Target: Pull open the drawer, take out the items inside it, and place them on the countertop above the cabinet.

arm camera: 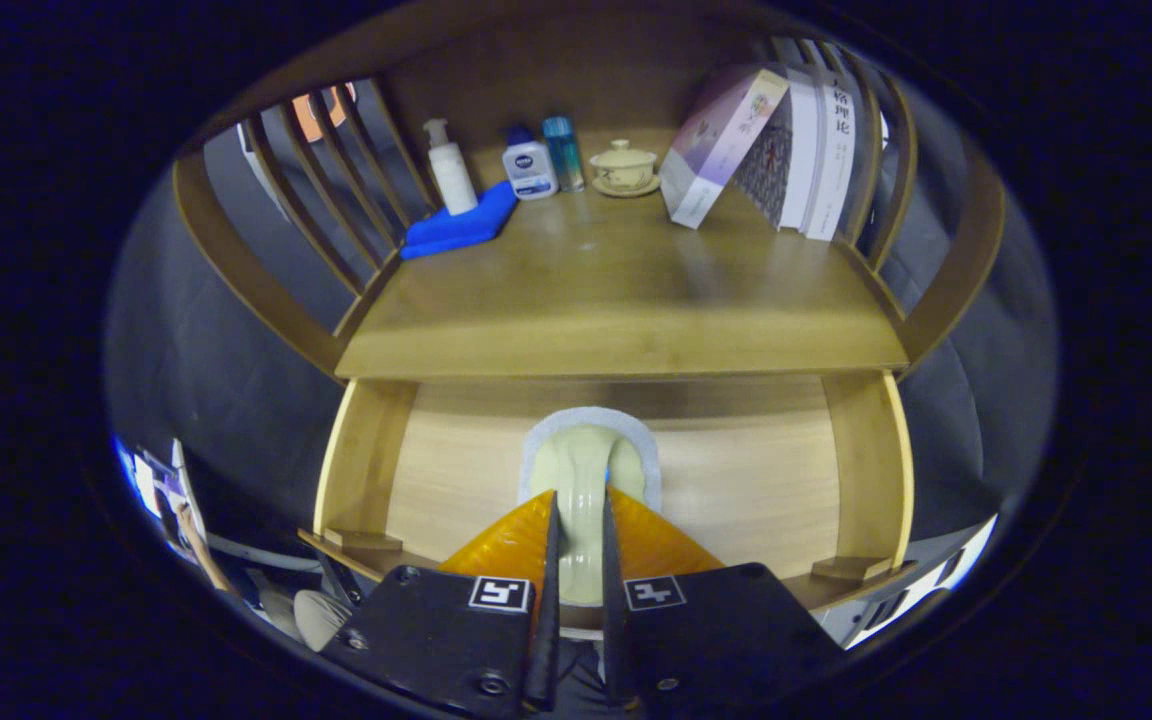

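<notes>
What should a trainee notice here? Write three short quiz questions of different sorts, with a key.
1. True or false: the drawer under the countertop is pulled open.
2. What is the gripper doing? A) standing open above the countertop B) shut on the pale green item in the drawer C) shut on the teacup
3. Fill in: the pump bottle at the back of the countertop stands on a blue ____.

Key: 1 true. 2 B: both fingers press on the pale green item, which lies on a white-edged pad. 3 cloth.
</notes>
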`<state>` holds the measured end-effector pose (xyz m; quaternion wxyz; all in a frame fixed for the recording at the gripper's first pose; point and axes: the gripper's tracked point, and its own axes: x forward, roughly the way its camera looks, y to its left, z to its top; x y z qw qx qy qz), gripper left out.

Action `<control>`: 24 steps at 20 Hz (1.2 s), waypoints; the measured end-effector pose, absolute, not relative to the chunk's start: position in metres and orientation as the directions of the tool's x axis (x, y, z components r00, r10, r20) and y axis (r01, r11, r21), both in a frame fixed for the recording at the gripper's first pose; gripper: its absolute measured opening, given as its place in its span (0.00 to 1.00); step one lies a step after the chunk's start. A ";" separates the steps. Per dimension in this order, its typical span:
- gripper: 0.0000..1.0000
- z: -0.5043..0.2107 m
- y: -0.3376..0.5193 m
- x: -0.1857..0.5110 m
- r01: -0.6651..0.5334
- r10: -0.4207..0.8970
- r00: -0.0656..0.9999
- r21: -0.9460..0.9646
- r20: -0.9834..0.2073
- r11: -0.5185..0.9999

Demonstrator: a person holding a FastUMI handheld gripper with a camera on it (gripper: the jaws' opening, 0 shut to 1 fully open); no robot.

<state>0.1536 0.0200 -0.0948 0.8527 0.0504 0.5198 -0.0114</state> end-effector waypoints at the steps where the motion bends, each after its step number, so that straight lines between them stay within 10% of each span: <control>1: 0.21 -0.088 0.017 0.158 0.081 0.027 0.471 0.074 -0.882 0.994; 24: 0.21 -0.096 -0.008 0.334 0.142 -0.036 0.466 0.035 -0.884 0.989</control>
